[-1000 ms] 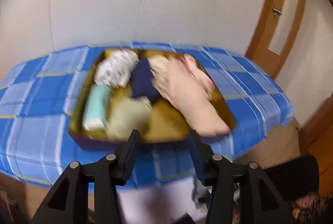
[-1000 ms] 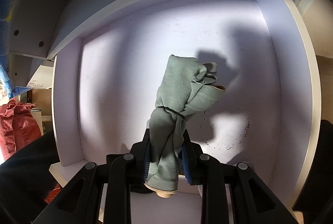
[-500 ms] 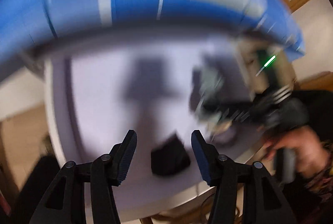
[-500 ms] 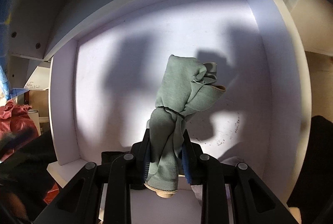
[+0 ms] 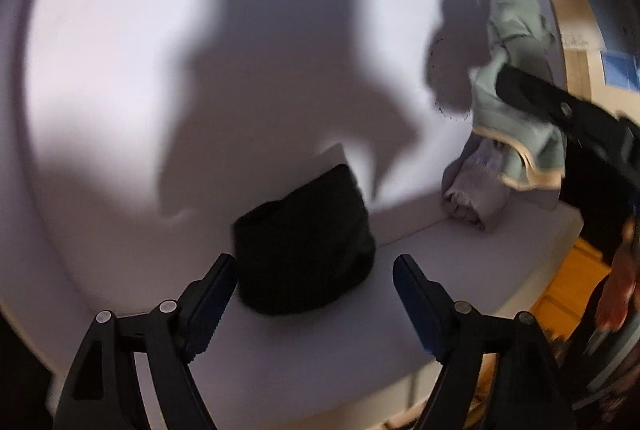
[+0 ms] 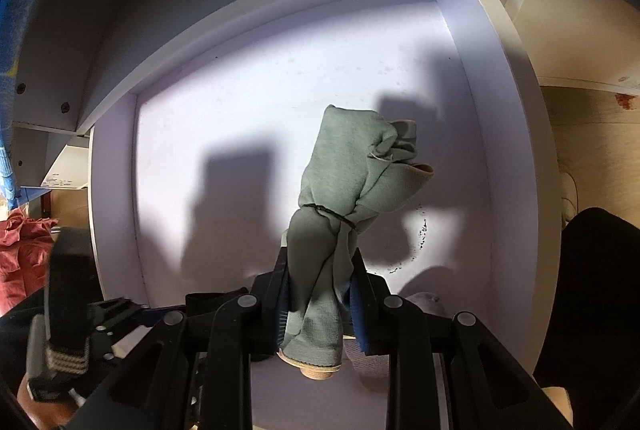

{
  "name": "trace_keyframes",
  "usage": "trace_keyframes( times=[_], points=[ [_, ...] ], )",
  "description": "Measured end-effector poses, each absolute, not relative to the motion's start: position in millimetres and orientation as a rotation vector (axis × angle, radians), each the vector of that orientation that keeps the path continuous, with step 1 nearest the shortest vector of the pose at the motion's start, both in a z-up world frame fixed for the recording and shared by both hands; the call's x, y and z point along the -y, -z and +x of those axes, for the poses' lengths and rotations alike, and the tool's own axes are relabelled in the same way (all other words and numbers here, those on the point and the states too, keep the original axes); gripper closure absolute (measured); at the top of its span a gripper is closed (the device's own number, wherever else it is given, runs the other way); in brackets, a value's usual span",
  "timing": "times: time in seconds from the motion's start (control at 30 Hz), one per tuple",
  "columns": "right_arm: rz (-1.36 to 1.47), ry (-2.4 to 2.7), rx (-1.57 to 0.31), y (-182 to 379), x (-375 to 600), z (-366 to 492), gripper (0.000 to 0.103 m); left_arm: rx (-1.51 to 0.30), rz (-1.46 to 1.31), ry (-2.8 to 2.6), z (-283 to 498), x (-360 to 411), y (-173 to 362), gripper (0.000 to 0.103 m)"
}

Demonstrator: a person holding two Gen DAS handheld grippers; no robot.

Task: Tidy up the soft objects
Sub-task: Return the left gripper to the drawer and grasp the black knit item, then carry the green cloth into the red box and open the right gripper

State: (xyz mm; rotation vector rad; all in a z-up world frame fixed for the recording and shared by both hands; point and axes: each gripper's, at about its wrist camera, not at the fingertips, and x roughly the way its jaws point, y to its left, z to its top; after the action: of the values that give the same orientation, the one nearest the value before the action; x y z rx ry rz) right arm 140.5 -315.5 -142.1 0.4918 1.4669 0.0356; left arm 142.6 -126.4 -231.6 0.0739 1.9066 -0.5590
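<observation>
Green sock bundle: a sage-green rolled pair [image 6: 340, 206] with a tan cuff edge, cinched near the middle by a thin dark band; held upright over the white shelf floor, its top leaning toward the back wall. In the left wrist view it shows at the right edge [image 5: 516, 86], off the shelf floor.
Right tool: [image 6: 320, 306] clamped tight on the lower part of the green bundle, both blue-padded jaws pressing the fabric; the cuff end hangs out below the jaws.
Black bundle: a dark rolled soft item [image 5: 304, 246] lying on the shelf floor, just ahead of the left tool and partly between the lines of its two fingers, not touched by either pad. Only a dark sliver of it peeks out in the right wrist view [image 6: 212, 300].
Left tool: [image 5: 316, 290] jaws opening, standing wide, nothing gripped; the black bundle sits just beyond the tips.
Pale lilac bundle: a light ribbed roll [image 5: 476, 190] lying on the shelf floor directly under the hanging green bundle, well to the right of the black one.
Shelf: a white compartment [image 6: 256, 118] with side walls and a board overhead, brightly lit, with hard shadows of both tools on its back.
Left side beyond the shelf: red cloth [image 6: 20, 250].
</observation>
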Motion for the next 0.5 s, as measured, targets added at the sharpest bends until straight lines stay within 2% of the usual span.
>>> trace_keyframes(
  times=[0.2, 0.3, 0.5],
  points=[
    [0.476, -0.04, -1.469, 142.5, 305.4, 140.6, 0.077, -1.947, 0.134, 0.497, 139.3, 125.2, 254.2, 0.024],
    [0.469, -0.045, -1.469, 141.8, 300.0, 141.8, 0.077, -1.916, 0.081, 0.463, 146.6, 114.3, 250.4, 0.033],
    [0.445, -0.069, -1.456, 138.2, 291.6, 142.4, 0.077, -1.795, -0.007, 0.362, 162.3, 88.3, 231.2, 0.034]
  ],
)
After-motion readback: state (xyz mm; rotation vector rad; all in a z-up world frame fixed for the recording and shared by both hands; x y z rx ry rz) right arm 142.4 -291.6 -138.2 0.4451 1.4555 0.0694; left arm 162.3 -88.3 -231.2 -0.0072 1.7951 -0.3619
